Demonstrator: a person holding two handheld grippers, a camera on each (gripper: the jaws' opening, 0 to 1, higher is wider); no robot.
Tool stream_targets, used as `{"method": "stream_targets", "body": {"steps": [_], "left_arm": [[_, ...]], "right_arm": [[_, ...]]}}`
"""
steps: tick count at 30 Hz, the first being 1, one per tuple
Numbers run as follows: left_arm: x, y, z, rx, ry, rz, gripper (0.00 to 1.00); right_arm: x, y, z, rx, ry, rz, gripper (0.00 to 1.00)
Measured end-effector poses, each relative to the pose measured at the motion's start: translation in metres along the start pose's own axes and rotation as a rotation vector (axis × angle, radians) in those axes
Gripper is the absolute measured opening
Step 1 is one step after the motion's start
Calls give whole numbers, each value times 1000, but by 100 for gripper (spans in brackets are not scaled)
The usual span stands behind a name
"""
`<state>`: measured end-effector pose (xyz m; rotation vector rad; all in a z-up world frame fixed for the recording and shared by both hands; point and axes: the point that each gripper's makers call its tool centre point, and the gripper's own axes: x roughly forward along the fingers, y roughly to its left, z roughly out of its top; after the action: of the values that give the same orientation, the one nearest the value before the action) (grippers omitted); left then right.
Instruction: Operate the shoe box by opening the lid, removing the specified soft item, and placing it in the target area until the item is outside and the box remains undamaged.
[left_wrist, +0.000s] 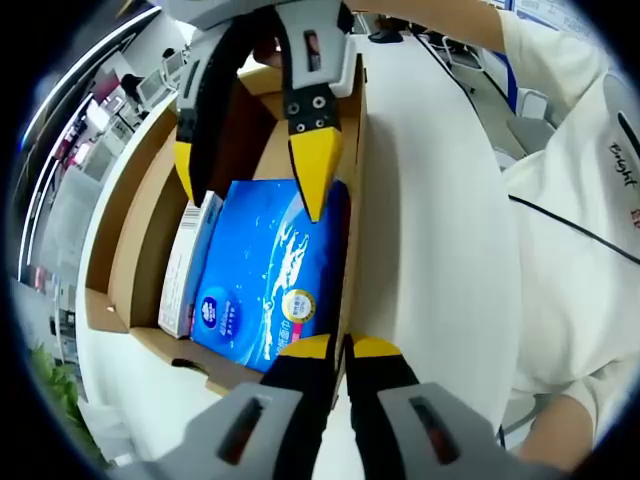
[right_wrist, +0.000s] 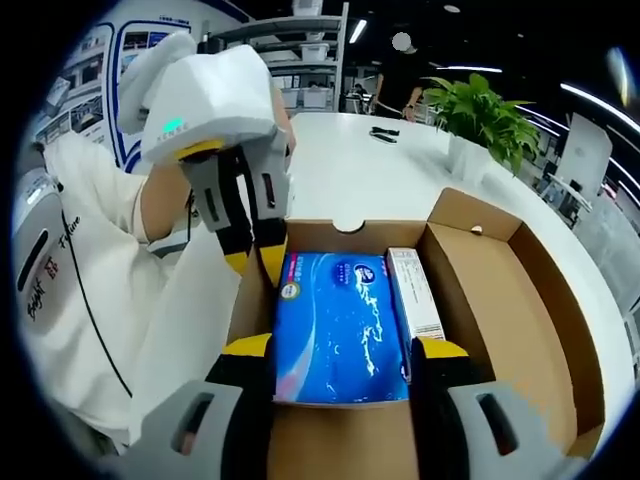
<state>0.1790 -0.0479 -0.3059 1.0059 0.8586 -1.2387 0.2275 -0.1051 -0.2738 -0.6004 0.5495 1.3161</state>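
The shoe box (right_wrist: 500, 290) is plain brown corrugated cardboard, matte and square-edged, its lid (right_wrist: 560, 320) folded open toward the right of the right gripper view and lying flat on a smooth white table (right_wrist: 380, 170). Inside, at the centre of that view, lies the soft item, a glossy blue plastic-wrapped pack (right_wrist: 340, 325) printed with white water splashes and a round gold seal; just beside it, on its right, stands a narrow white carton (right_wrist: 415, 295) on edge. The right gripper (right_wrist: 340, 355) rises from the bottom of the frame with its yellow-tipped black jaws spread wide, one at each side of the pack's near end, not visibly pinching it. The left gripper (right_wrist: 255, 258) comes down at upper left, its tips close together at the box's left wall by the pack's far corner. The left gripper view shows the same pack (left_wrist: 270, 275) at centre with the carton (left_wrist: 188, 268) to its left, the box (left_wrist: 130, 260) running up the left of the frame, and the left gripper (left_wrist: 340, 347) at bottom centre, its jaws nearly shut over the box's edge; whether they grip it I cannot tell. The right gripper (left_wrist: 250, 185) hangs open from the top. This view adds a person's white sleeve (left_wrist: 580, 200) at right; the other adds a leafy green plant (right_wrist: 485, 115) at upper right.
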Motion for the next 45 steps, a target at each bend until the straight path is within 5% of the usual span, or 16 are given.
{"method": "stream_targets", "body": {"steps": [23,45], "left_arm": [[0,1,-1,1,0,1,4],[0,1,0,0,-4,3,5]], "right_arm": [[19,12,-8,-21,50,41,57],[8,12,-19,14,42,45,52]]}}
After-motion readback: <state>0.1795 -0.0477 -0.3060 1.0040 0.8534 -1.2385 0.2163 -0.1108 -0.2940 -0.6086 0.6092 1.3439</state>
